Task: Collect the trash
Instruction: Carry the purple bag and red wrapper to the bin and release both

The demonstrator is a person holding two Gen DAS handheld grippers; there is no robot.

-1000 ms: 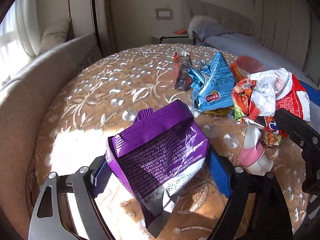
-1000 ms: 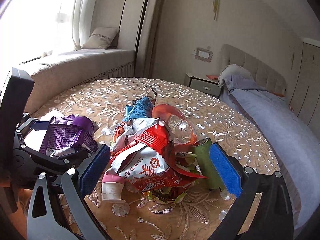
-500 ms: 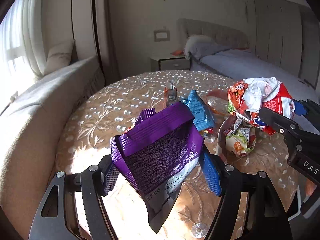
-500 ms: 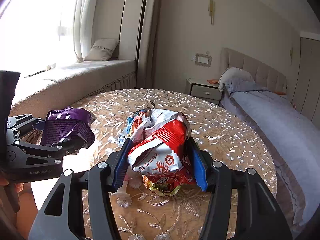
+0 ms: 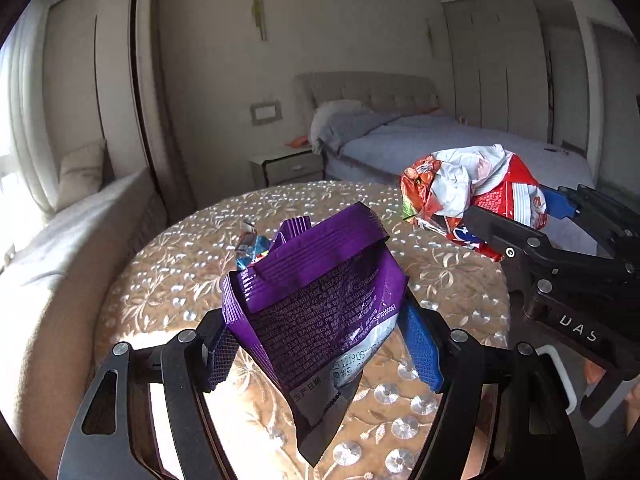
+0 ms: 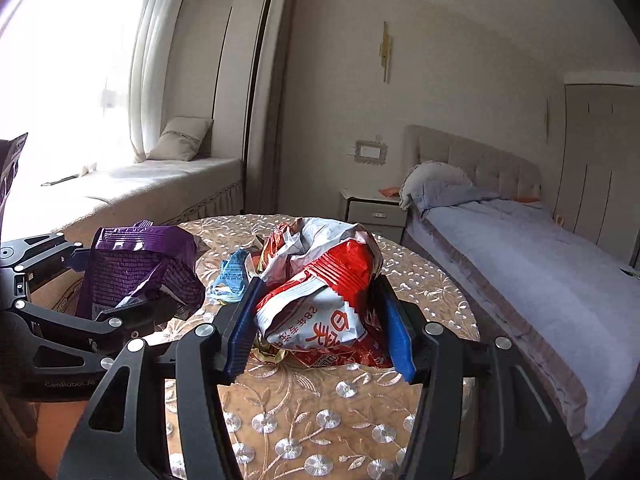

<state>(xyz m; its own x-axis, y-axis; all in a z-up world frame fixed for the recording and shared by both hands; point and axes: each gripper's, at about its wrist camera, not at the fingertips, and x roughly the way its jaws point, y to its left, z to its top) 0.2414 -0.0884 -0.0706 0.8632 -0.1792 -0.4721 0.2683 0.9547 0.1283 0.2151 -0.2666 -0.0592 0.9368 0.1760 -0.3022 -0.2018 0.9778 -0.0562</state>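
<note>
My left tool [image 5: 320, 344] is clenched on the purple snack bag [image 5: 320, 300], which hangs between its blue pads above the round desk [image 5: 168, 280]. My right tool [image 6: 320, 324] grips a crumpled red-and-white snack bag [image 6: 320, 292], also lifted clear of the desk. Just beyond the left tool's pads, a small blue wrapper [image 6: 232, 276] lies on the embroidered cloth. Far ahead of both tools stands a bed [image 6: 540, 264].
</note>
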